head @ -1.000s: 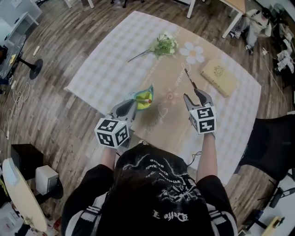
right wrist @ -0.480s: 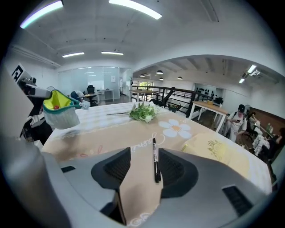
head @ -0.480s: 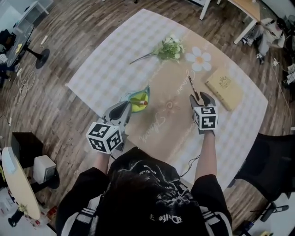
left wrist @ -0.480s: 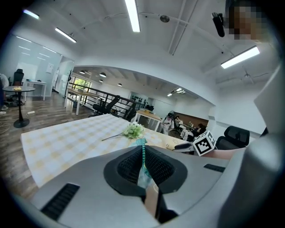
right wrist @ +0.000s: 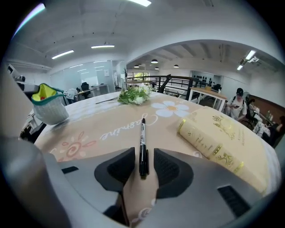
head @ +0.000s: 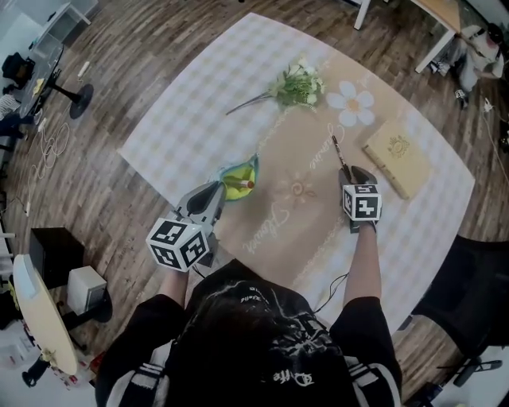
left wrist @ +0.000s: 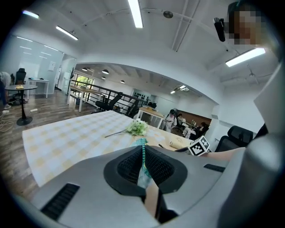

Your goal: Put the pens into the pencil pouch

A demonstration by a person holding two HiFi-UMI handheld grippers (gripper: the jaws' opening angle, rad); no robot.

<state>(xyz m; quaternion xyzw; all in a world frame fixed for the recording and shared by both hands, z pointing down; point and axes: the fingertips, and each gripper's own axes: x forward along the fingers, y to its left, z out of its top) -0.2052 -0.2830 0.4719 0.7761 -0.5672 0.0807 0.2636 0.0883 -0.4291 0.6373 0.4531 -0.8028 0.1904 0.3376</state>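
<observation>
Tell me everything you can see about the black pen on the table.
The slim black plastic-looking pen with white print on its barrel lies flat on the tan lettered table runner, pointing away. Its near end sits between the right gripper's jaws, which have just been closing; gaps show beside both pads.

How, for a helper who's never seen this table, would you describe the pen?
Find the beige strip down the middle of the checked tablecloth. Left of the yellow book lies a slim black pen, the only dark, straight thing there.

Probably an open office: desks (left wrist: 151, 111), swivel chairs (left wrist: 239, 135), ceiling strip lights (left wrist: 135, 12).
</observation>
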